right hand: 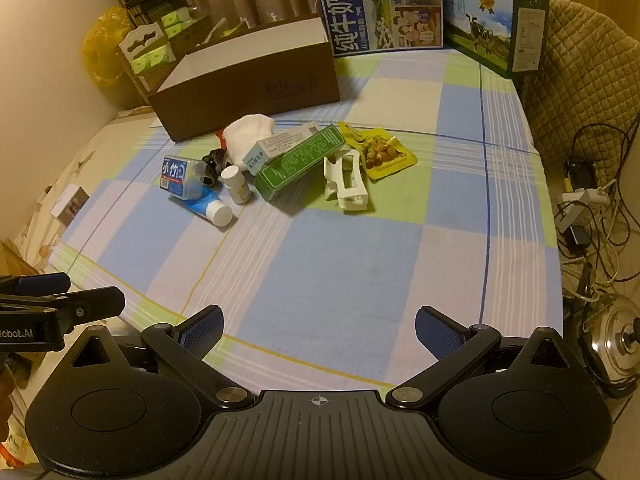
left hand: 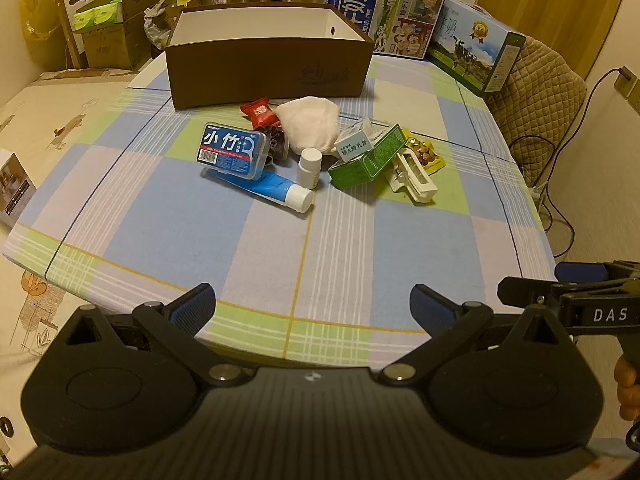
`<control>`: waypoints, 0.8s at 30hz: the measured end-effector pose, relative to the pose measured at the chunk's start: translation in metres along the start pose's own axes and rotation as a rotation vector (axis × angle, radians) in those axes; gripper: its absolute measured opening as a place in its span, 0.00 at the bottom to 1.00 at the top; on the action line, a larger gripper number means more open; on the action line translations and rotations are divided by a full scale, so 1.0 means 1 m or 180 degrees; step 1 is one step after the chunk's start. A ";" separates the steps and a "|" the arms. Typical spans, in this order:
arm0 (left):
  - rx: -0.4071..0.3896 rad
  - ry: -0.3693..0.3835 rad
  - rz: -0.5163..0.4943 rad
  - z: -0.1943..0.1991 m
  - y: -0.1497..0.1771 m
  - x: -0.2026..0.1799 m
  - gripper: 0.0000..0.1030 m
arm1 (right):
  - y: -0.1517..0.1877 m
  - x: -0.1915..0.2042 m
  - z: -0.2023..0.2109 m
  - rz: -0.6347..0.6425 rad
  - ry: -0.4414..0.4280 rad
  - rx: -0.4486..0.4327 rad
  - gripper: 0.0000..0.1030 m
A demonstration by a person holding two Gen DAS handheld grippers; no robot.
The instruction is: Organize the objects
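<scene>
Left gripper [left hand: 314, 306]: jaws spread wide, empty, touching nothing, over the near edge of the checked tablecloth [left hand: 180, 216].

Right gripper [right hand: 319, 330]: jaws likewise spread wide and empty, over the same near edge, just to the right of the left gripper.

Landmark: brown cardboard box [left hand: 268, 68], open-topped, white inside, at the far side of the cloth. All items below lie in a cluster in front of it, well apart from both grippers.

Blue tube [left hand: 276, 190] with white cap: lying flat, nearest item; long axis runs left to right in the left wrist view, cap toward the near right.

Blue floss-pick case [left hand: 232, 150]: propped on the tube's tail end, label up.

White pill bottle [left hand: 309, 168]: upright, just beside the tube's cap end.

Green carton [left hand: 366, 158]: long axis running from the near left toward the far right; a small pale carton [left hand: 354, 146] rests on it.

White plastic holder [left hand: 412, 178]: flat, right of the green carton.

Yellow snack packet [right hand: 384, 152]: behind the holder.

White cloth bundle [left hand: 308, 126]: close before the box.

Dark object [left hand: 276, 140]: beside the bundle, identity unclear.

Red sachet [left hand: 260, 112]: nearest the box front.

Two milk cartons [right hand: 380, 12]: beyond the box, to its right.
</scene>
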State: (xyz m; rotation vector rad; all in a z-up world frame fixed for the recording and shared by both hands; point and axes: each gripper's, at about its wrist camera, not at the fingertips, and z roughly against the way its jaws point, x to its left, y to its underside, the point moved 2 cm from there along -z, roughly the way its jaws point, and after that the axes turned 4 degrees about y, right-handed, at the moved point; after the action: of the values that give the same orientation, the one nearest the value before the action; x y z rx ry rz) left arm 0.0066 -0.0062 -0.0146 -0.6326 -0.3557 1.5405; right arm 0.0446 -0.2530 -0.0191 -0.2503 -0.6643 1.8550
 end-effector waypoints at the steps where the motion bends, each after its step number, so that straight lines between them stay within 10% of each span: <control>1: 0.0002 0.0007 -0.0006 0.000 0.000 0.000 0.99 | 0.000 0.000 0.000 0.0000 0.0001 0.0001 0.97; 24: 0.0028 -0.0005 0.0006 -0.002 -0.001 0.000 0.99 | -0.003 0.002 -0.001 0.0029 -0.0018 0.0004 0.97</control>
State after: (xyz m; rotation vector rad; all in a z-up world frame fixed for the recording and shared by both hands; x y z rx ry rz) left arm 0.0083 -0.0068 -0.0153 -0.6250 -0.3494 1.5436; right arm 0.0467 -0.2505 -0.0184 -0.2479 -0.6669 1.8654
